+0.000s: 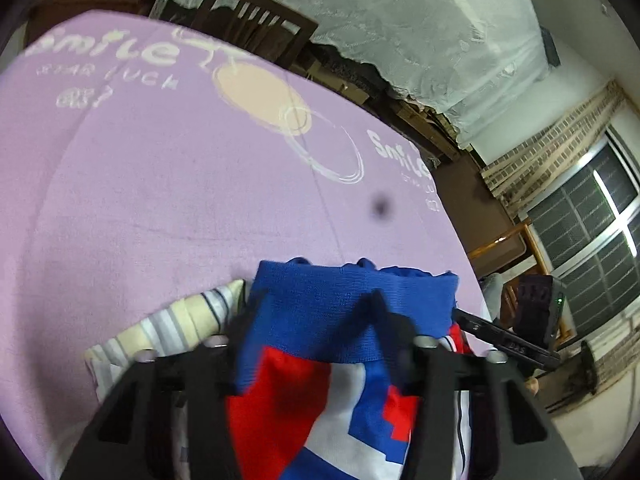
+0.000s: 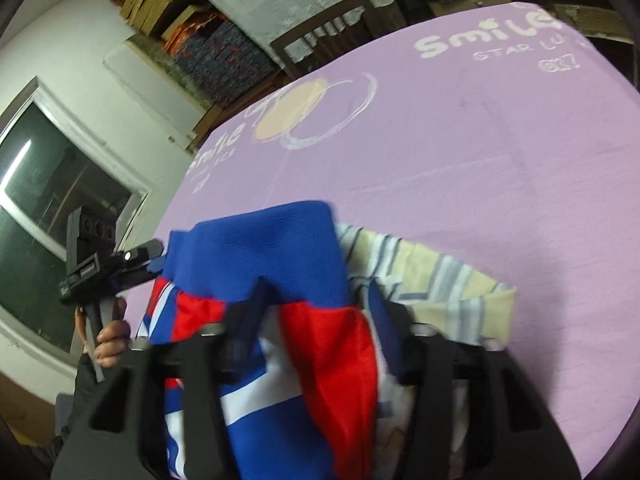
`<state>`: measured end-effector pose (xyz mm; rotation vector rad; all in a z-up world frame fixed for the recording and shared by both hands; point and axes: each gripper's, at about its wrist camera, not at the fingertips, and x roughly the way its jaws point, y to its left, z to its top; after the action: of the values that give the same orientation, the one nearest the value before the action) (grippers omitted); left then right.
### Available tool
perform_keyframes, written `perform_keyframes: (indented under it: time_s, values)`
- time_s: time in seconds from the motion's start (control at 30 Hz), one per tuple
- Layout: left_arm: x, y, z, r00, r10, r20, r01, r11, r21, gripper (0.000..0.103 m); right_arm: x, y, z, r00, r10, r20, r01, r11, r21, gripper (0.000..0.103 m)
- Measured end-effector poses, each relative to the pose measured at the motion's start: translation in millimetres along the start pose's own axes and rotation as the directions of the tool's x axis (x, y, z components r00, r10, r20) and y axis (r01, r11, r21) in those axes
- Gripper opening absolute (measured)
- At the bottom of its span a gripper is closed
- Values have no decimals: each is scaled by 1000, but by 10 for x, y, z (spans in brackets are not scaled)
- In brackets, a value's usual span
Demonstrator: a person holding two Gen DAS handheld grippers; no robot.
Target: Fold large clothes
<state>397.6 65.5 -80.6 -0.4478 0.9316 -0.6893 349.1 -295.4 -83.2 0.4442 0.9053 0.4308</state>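
My left gripper (image 1: 316,320) has its jaws clamped on the blue ribbed hem of the red, white and blue garment (image 1: 320,392). My right gripper (image 2: 316,304) has its jaws pinched on the same blue band further along. The garment bunches at the near edge of the bench, over its lilac printed cloth (image 1: 160,184). A striped pale shirt (image 2: 432,276) lies just beside it, partly under. A hand (image 2: 112,340) shows beyond the bench's edge.

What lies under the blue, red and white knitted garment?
A cream and blue striped cloth pokes out from beneath the blue, red and white knitted garment, on the lilac printed sheet. How far it extends underneath is hidden.
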Motion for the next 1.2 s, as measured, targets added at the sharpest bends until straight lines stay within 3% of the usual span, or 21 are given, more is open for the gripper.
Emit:
perform_keyframes:
  time_s: [0.03, 0.07, 0.13, 0.33, 0.4, 0.5, 0.53, 0.6, 0.63, 0.67, 0.77, 0.87, 1.1, 1.2]
  values:
    - [-23, -47, -7, 1000, -5, 5, 5, 1000, 12, 11, 16, 42, -10, 1000, -23, -5, 23, 999, -22, 15]
    - [-58, -99, -16, 1000, 5, 13, -6, 1000, 21, 6, 28, 94, -22, 998, -55, -5, 54, 997, -51, 14]
    - [-154, -201, -39, 998, 49, 44, -51, 998, 42, 3, 3, 195, -45, 993, -114, 19, 116, 990, -85, 13]
    - [-495, -441, -65, 982, 123, 142, -136, 987, 88, 3, -387, 489, 99, 976, -142, 166, 160, 982, -98, 13]
    - [-431, -420, -50, 985, 128, 113, -137, 987, 79, 3, -423, 551, 154, 967, -170, 187, 191, 977, -98, 12]
    - [-217, -306, 1, 989, 146, 37, -147, 988, 49, 3, -265, 486, 203, 943, -292, 159, 305, 951, -58, 12]
    - [-122, -242, 23, 989, 146, 6, -147, 989, 34, 7, -164, 395, 199, 936, -325, 133, 331, 943, -30, 12]
    - [-26, -127, 61, 989, 150, -17, -150, 989, 3, 36, -5, 214, 158, 943, -324, 72, 324, 946, 14, 12]
    - [1, -68, 79, 989, 145, -13, -145, 989, -18, 55, 49, 150, 137, 951, -306, 51, 305, 952, 31, 12]
    - [14, -17, 76, 991, 135, -13, -135, 990, -33, 59, 91, 94, 114, 957, -288, 35, 287, 957, 43, 13]
    - [52, 124, 80, 999, 49, -22, -51, 995, -90, 62, 95, 44, 107, 965, -260, 30, 258, 965, 51, 13]
    - [68, 151, 53, 1000, 28, -9, -29, 996, -85, 62, 120, 1, 98, 970, -242, 23, 240, 969, 57, 13]
    - [30, 113, 5, 998, 56, 2, -56, 995, -78, 60, 101, -25, 96, 979, -205, 21, 203, 976, 74, 13]
    - [20, 186, -70, 996, 84, -24, -86, 989, -120, 74, 97, 17, 79, 978, -209, 23, 208, 977, 49, 13]
